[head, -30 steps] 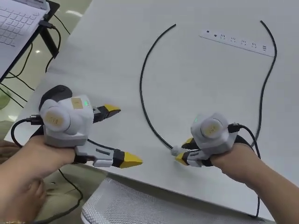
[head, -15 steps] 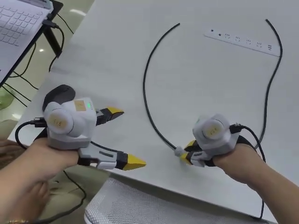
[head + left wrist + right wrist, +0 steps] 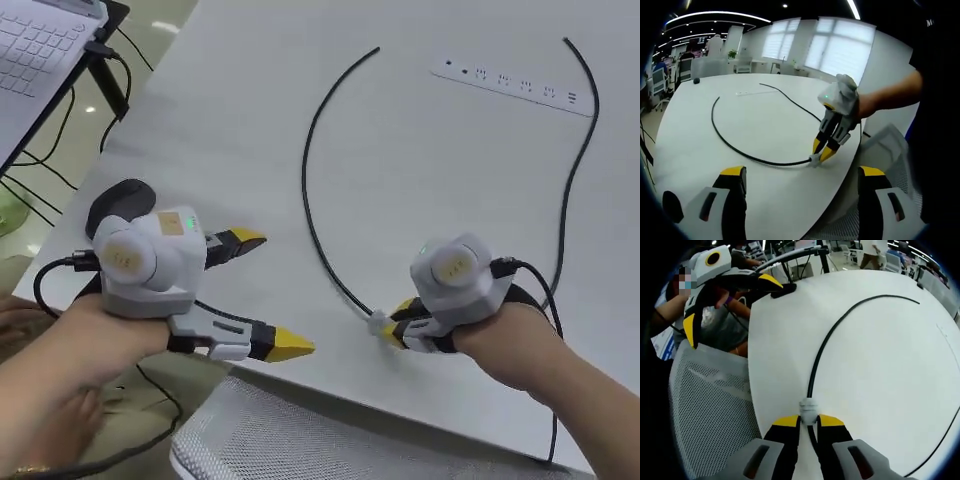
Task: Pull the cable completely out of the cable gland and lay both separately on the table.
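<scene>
Cable gland; power strip beyond

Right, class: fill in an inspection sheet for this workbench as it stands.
Surface: white table.
Job's things: black cable curved across the table, cable gland on its near end.
Clutter: power strip at the far side.
Grippers: right hand-held gripper shut on the cable gland; left hand-held gripper open, empty.
Cables: second black lead along the right side.
Surroundings: laptop, mesh chair.
</scene>
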Tool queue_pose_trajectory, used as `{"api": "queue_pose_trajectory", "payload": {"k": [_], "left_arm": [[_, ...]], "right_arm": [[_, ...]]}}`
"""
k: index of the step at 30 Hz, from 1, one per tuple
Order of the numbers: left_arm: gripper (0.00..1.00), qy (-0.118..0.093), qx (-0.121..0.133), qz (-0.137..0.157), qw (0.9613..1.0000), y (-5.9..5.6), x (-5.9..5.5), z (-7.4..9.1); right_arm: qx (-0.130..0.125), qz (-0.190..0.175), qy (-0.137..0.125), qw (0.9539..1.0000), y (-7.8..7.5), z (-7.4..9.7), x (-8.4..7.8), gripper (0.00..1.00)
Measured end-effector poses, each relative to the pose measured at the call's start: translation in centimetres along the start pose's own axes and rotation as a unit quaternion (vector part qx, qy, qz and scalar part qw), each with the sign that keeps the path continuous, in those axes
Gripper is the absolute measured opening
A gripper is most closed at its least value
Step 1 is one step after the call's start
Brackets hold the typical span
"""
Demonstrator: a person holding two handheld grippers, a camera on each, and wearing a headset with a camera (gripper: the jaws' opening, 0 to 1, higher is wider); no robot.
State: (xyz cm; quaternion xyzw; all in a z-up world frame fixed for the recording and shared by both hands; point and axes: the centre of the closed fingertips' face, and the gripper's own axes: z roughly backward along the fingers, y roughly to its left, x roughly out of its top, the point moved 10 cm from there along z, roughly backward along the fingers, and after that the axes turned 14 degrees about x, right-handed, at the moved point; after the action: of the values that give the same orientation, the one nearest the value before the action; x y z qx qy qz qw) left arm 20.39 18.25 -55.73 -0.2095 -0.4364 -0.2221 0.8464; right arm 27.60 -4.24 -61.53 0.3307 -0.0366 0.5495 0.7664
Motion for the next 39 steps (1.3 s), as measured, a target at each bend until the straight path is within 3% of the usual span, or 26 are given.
{"api": "queue_pose_trajectory", "payload": {"k": [12, 21, 31, 33, 36, 39], "left_arm": [[0.92, -0.014, 0.001, -0.020, 0.9997, -1.9, 2.3, -0.8], [0.92, -0.022, -0.017, -0.044, 0.9987, -4.3, 4.3, -1.9], [0.87, -0.026, -0.059, -0.067, 0.9957, -7.3, 6.0, -3.6], [0.86, -0.035, -0.073, -0.052, 0.9954, -7.9, 6.3, -4.2], [0.84, -0.037, -0.078, -0.061, 0.9944, -8.5, 6.5, -4.8], [0.81, -0.036, -0.088, -0.061, 0.9936, -8.9, 6.7, -5.3]], "right_arm": [[0.034, 0.014, -0.022, 0.9991, 1.7, 3.9, 0.1, 0.08], [0.041, 0.072, -0.017, 0.9964, 3.6, 6.8, 1.0, 0.07], [0.043, 0.151, 0.010, 0.9876, 5.8, 10.3, 1.4, 0.07], [0.046, 0.171, 0.020, 0.9840, 5.9, 10.8, 1.4, 0.07], [0.040, 0.192, 0.036, 0.9798, 6.2, 11.4, 1.3, 0.07], [0.039, 0.199, 0.033, 0.9787, 6.4, 11.9, 1.3, 0.07]]}}
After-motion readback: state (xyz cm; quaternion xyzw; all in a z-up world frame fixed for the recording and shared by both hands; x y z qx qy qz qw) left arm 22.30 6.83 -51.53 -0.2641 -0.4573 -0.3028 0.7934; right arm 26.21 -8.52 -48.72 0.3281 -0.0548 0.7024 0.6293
